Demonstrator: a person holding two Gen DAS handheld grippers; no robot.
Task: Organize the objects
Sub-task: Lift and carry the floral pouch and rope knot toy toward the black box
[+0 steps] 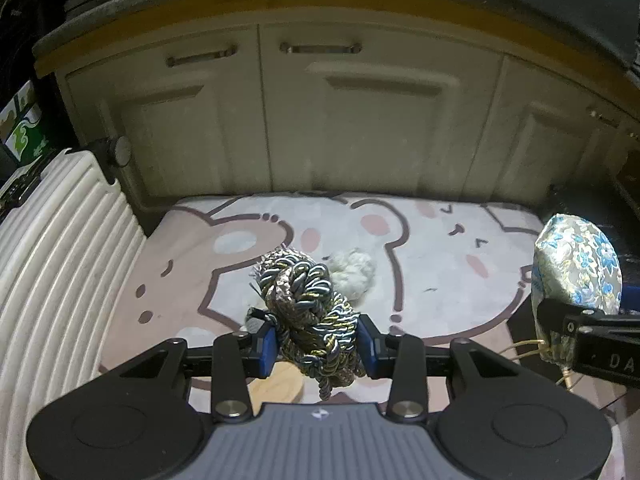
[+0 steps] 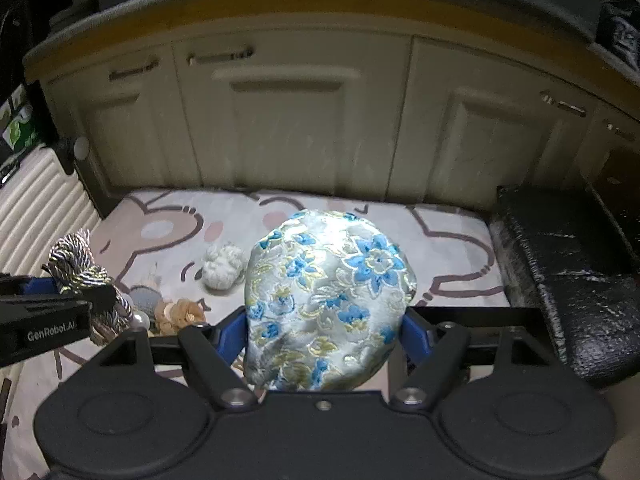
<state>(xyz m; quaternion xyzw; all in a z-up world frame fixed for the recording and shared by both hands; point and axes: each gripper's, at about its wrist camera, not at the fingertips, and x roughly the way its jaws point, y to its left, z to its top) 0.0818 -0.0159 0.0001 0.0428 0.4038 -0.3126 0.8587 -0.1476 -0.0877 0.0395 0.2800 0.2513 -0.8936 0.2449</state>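
rope bundle (image 1: 310, 312) points away from left tool (image 1: 316, 346).

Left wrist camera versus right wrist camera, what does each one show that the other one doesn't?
Only the left wrist view shows the left gripper head-on, shut on the braided cord bundle, with a wooden piece under it.

Only the right wrist view shows the right gripper shut on the floral pouch, the black block to the right, and the tan flower trinket.

Both show the cartoon mat, the cabinet doors, the fluffy grey ball and the ribbed white case.
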